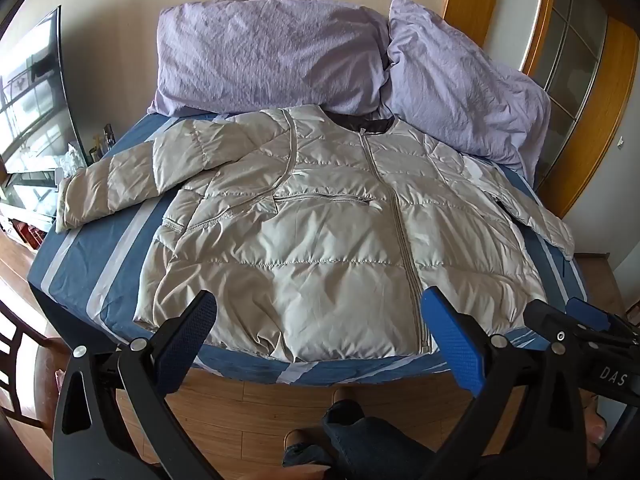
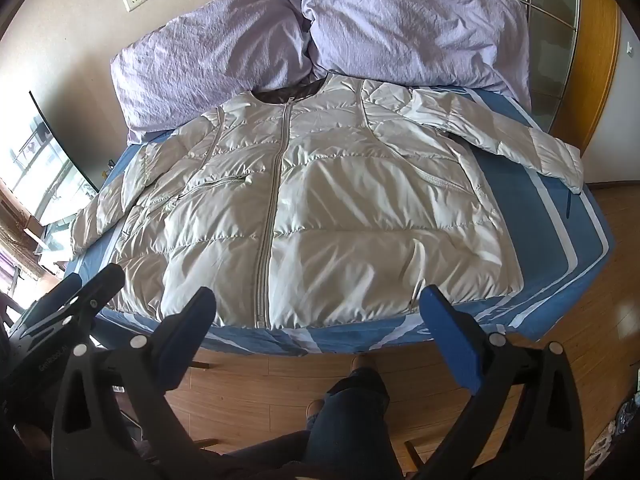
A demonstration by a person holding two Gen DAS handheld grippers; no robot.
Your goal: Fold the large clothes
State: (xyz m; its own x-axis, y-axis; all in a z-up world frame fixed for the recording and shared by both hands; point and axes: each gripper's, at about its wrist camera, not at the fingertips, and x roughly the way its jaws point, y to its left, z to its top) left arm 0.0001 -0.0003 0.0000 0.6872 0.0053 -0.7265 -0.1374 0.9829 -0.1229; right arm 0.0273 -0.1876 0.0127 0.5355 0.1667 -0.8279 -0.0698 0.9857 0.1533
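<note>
A bed (image 1: 92, 276) with a blue striped sheet fills both views, two lilac pillows (image 1: 272, 52) at the top. A zipped pale jacket (image 1: 320, 240) lies flat at centre, sleeves spread. The left tool (image 1: 320, 320) and right tool (image 2: 318, 312) hover at the bottom edge, both released, grasping nothing.

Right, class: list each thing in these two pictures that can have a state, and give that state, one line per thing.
Jacket: spread flat on the bed, front up, not yet folded.
Zip: closed.
Sleeves: both stretched out to the sides.
Pillows: two, propped against the wall, creased.
Bed: made, with a striped blue sheet.
Left gripper: open, holding nothing.
Right gripper: open, holding nothing.
</note>
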